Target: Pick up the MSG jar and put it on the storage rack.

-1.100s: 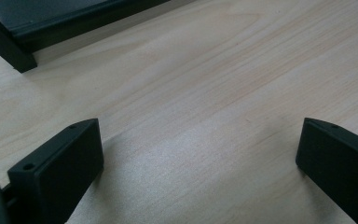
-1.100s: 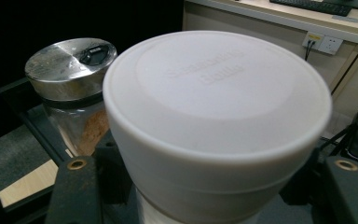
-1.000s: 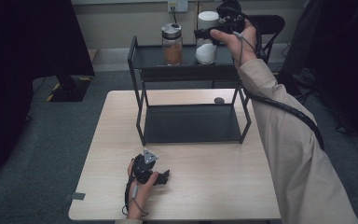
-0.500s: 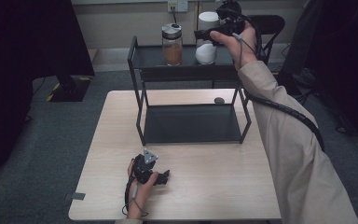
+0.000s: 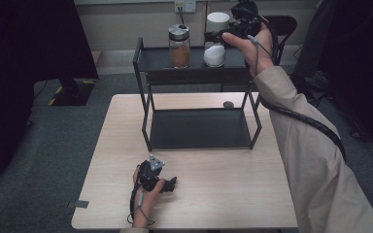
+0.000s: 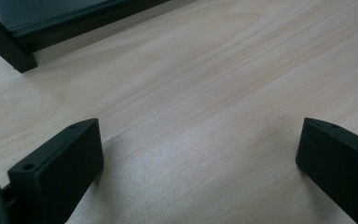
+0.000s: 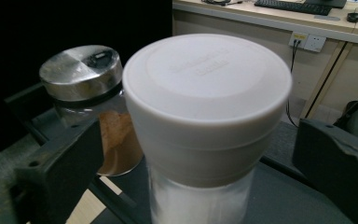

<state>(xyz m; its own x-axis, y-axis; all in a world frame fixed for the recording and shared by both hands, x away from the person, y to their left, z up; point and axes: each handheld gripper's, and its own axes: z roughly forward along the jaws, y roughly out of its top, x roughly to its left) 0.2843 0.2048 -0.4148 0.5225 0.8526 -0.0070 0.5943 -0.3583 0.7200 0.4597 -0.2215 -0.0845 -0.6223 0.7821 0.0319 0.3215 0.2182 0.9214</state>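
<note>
Right gripper (image 5: 213, 35) fingers just opened wide, straddling white-lid jar (image 5: 216, 41) on shelf (image 5: 155, 60) top, pads clear. Brown jar (image 5: 179, 46) at its 9 o'clock. Left gripper (image 5: 167, 183) open, empty, on table (image 5: 223, 194).

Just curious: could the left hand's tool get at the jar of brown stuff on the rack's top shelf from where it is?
Probably not: the left tool rests low on the table, while the brown jar stands far off on the rack.

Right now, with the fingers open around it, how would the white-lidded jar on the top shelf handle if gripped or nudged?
The white-lidded jar is tall and narrow, so a nudge may tip it. Its clear wall looks smooth, probably slippery and perhaps breakable. White filling suggests some weight.
</note>
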